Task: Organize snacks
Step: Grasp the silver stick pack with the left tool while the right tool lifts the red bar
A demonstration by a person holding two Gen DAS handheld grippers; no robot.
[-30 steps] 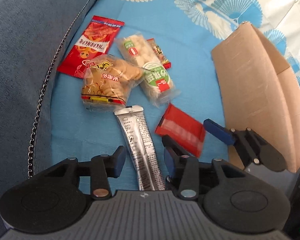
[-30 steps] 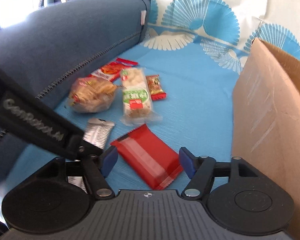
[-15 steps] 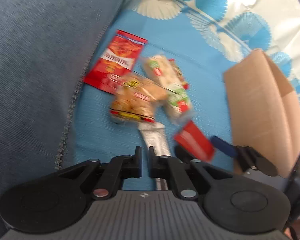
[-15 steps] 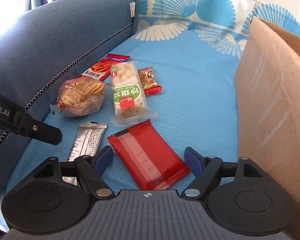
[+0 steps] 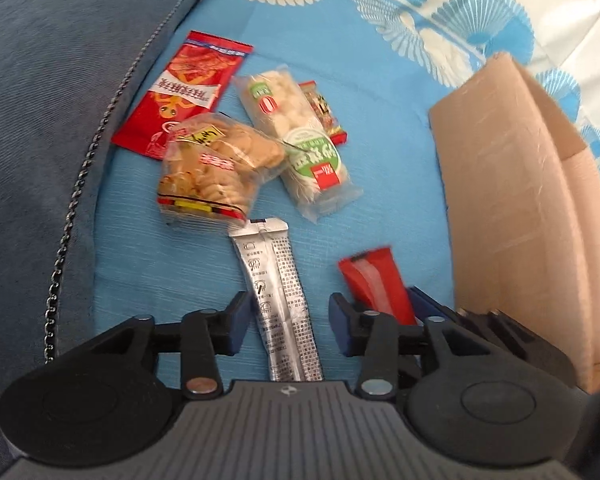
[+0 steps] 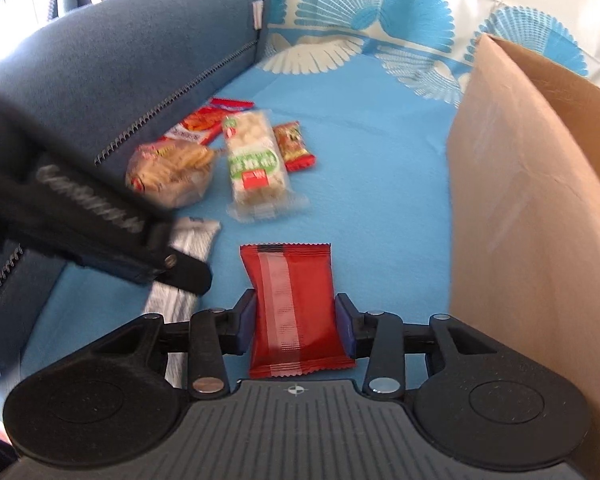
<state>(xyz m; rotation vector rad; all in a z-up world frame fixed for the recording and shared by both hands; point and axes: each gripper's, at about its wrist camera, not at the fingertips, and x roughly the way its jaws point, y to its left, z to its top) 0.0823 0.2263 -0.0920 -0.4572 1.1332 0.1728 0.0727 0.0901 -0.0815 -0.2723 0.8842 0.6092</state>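
Right wrist: right tongs (image 6: 296, 328) pinch red packet (image 6: 294, 300) edges beside cardboard box (image 6: 528, 216).

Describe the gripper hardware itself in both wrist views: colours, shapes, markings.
Both match. Left gripper and right gripper: black linkage arms with silver pivot pins, two round black side discs, a ribbed grey centre plate with a small crosshair mark, and blue finger pads. The left unit's side, in the right view, bears blurred pale lettering. No cables, hands or sleeves visible.

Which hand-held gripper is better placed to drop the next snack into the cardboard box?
Right. The right hand-held gripper has just closed on the plain red packet, beside the cardboard box. The left hand-held gripper has just opened: its pads only straddle the silver stick pack, farther from the box.
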